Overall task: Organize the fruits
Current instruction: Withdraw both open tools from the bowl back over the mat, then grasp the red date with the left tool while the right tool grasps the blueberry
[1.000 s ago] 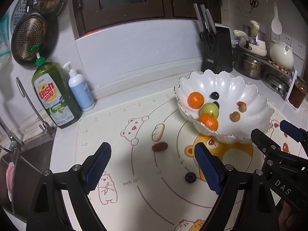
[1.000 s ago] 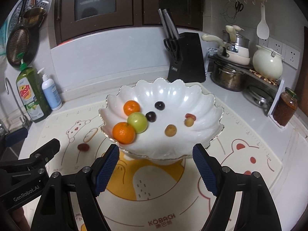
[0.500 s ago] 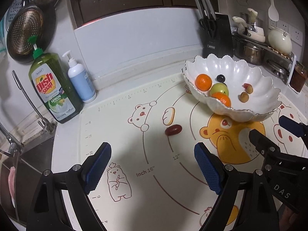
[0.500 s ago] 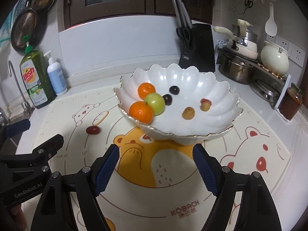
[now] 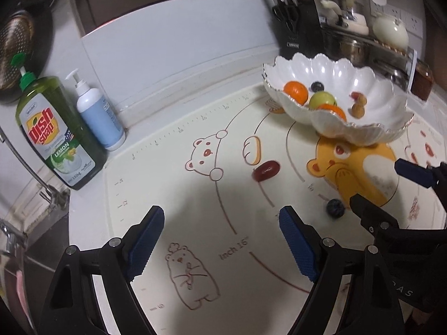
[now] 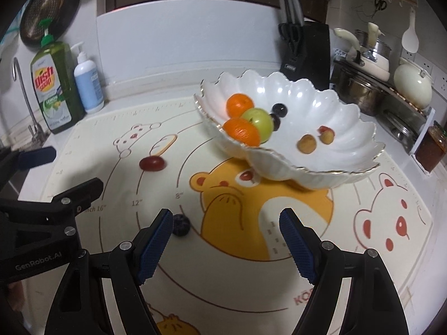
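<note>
A white scalloped bowl [image 6: 329, 106] [image 5: 371, 131] stands on the bear-print mat and holds two oranges [image 6: 240, 103], a green apple [image 6: 258, 118], dark grapes and small brown fruits. A red grape [image 6: 152, 164] [image 5: 266, 170] and a dark blue berry [image 6: 181, 224] [image 5: 335, 208] lie loose on the mat. My left gripper [image 5: 220, 240] is open and empty, above the mat short of the red grape. My right gripper [image 6: 223, 240] is open and empty, with the berry just beyond its left fingertip [image 6: 156, 237].
A green dish soap bottle [image 5: 53, 134] and a white pump bottle [image 5: 97, 114] stand at the back left beside the sink tap [image 5: 33, 173]. A black knife block [image 6: 304, 53], pots [image 6: 360, 83] and a jar [image 6: 431, 145] stand behind and right of the bowl.
Both grippers have pulled back and moved left; the bowl now sits farther off to the right. The berry has come back into the left wrist view. Both grippers stay open.
</note>
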